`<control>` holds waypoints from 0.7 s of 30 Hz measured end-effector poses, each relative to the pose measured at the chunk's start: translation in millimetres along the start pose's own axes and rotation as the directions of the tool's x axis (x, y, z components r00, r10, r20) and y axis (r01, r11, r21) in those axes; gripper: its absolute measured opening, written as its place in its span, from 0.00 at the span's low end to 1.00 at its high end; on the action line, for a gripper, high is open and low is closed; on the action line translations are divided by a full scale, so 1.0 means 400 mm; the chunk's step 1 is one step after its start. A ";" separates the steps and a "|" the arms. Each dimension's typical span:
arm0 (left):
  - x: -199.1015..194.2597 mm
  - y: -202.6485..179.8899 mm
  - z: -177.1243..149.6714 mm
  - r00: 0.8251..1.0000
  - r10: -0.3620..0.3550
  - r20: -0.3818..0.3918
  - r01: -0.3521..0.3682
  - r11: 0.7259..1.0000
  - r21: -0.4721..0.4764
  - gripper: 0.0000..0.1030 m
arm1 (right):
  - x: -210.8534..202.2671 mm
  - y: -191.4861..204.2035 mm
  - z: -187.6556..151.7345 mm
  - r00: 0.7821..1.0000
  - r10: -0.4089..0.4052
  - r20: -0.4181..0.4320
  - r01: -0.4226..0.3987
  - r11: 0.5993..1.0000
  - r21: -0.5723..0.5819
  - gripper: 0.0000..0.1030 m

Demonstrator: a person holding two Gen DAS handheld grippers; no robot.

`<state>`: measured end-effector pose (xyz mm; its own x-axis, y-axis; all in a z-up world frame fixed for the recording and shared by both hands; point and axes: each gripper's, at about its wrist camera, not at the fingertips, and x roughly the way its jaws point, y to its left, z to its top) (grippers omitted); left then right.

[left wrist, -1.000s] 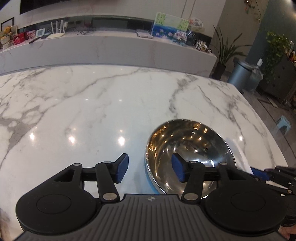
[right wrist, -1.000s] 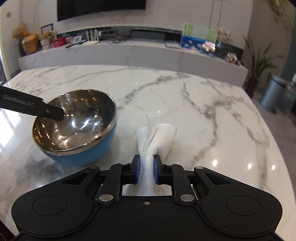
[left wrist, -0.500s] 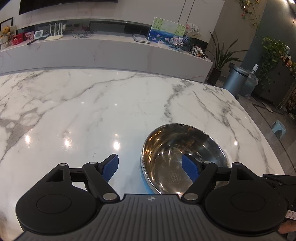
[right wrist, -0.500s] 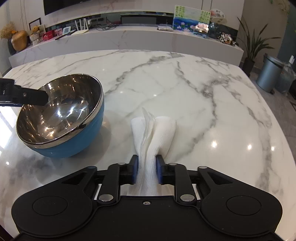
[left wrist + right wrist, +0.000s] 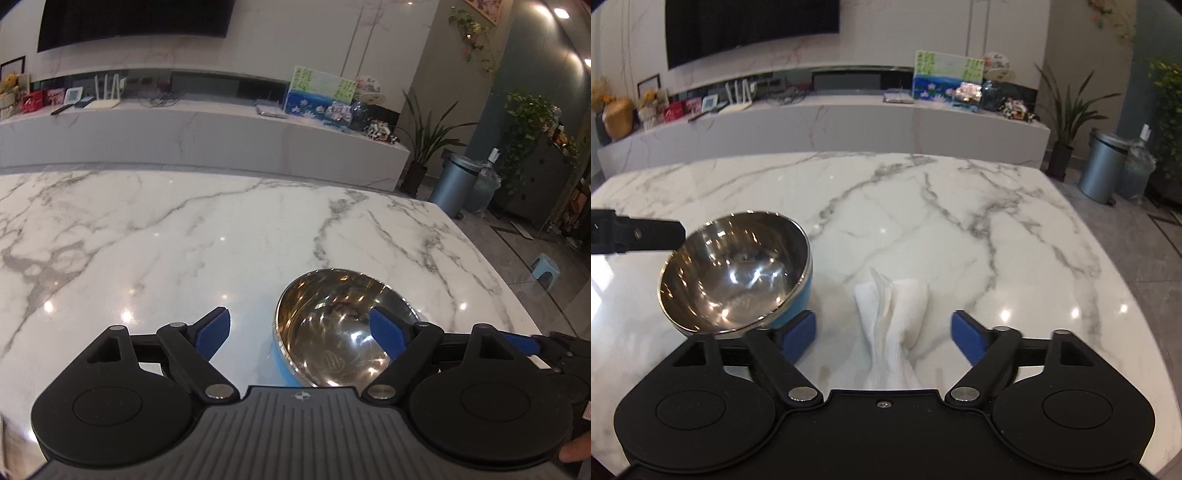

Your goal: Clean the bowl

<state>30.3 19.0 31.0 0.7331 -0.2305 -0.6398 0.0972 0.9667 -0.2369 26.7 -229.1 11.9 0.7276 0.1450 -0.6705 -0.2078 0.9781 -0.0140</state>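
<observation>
Right gripper [image 5: 884, 332], lower centre of the right wrist view: jaws wide and opening, blue pads clear of the cloth on either side; white paper towel [image 5: 892, 325] lying crumpled on the marble table [image 5: 960, 229] between the jaws, held by neither pad.

Left gripper [image 5: 299, 332], lower centre of the left wrist view: jaws wide and opening; near rim of the bowl passing between them, neither pad visibly pressing on it; right pad showing in front of the bowl's inside, left pad over bare table.

Bowl [image 5: 735, 269], steel inside, blue outside: centre left of the right wrist view, lower centre right of the left wrist view [image 5: 340, 332]; resting on the table, tilted, just left of the towel, apart from it; one black finger [image 5: 639, 234] of the left gripper at its upper left rim.

Marble table: white with grey veins, filling mid frame.

Far ground: long marble sideboard [image 5: 849, 122] with small items; dark screen [image 5: 750, 26] upper left; grey bin [image 5: 1102, 166] and potted plant [image 5: 1067, 110] at right.
</observation>
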 end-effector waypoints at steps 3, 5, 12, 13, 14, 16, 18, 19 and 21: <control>-0.005 0.000 -0.004 1.000 -0.003 0.003 0.003 1.000 -0.004 0.81 | -0.007 0.008 -0.007 1.000 0.000 -0.009 0.000 1.000 0.003 0.89; -0.012 -0.003 -0.011 1.000 0.001 0.013 -0.001 1.000 0.002 0.82 | -0.011 0.016 -0.013 1.000 -0.007 -0.012 0.007 1.000 -0.008 0.89; -0.026 -0.020 -0.043 0.998 0.055 0.007 -0.055 0.997 0.059 0.82 | -0.036 0.018 -0.038 0.999 -0.034 -0.012 0.034 0.999 0.007 0.89; -0.028 -0.023 -0.049 0.998 0.066 0.009 -0.066 0.996 0.064 0.82 | -0.041 0.017 -0.041 0.999 -0.032 -0.009 0.032 0.999 0.016 0.89; -0.029 -0.024 -0.053 0.997 0.070 0.010 -0.071 0.996 0.060 0.82 | -0.043 0.017 -0.043 1.000 -0.030 -0.008 0.030 0.999 0.021 0.89; -0.032 -0.024 -0.061 0.997 0.071 0.007 -0.071 0.996 0.055 0.82 | -0.044 0.020 -0.046 1.000 -0.028 -0.011 0.028 0.999 0.023 0.89; -0.034 -0.025 -0.066 0.998 0.070 -0.002 -0.070 0.996 0.053 0.82 | -0.045 0.023 -0.047 1.000 -0.025 -0.012 0.026 0.999 0.025 0.89; -0.034 -0.028 -0.068 0.997 0.078 -0.006 -0.078 0.995 0.058 0.82 | -0.047 0.025 -0.047 1.000 -0.028 -0.007 0.028 0.999 0.027 0.89; -0.032 -0.034 -0.070 0.995 0.096 -0.015 -0.095 0.993 0.076 0.82 | -0.053 0.023 -0.051 0.999 -0.038 0.006 0.038 0.998 0.043 0.89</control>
<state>0.6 5.8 21.9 0.7292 -0.1383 -0.6702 0.0786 0.9898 -0.1187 -3.9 -226.1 11.0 0.7385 0.1088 -0.6654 -0.1520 0.9884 -0.0071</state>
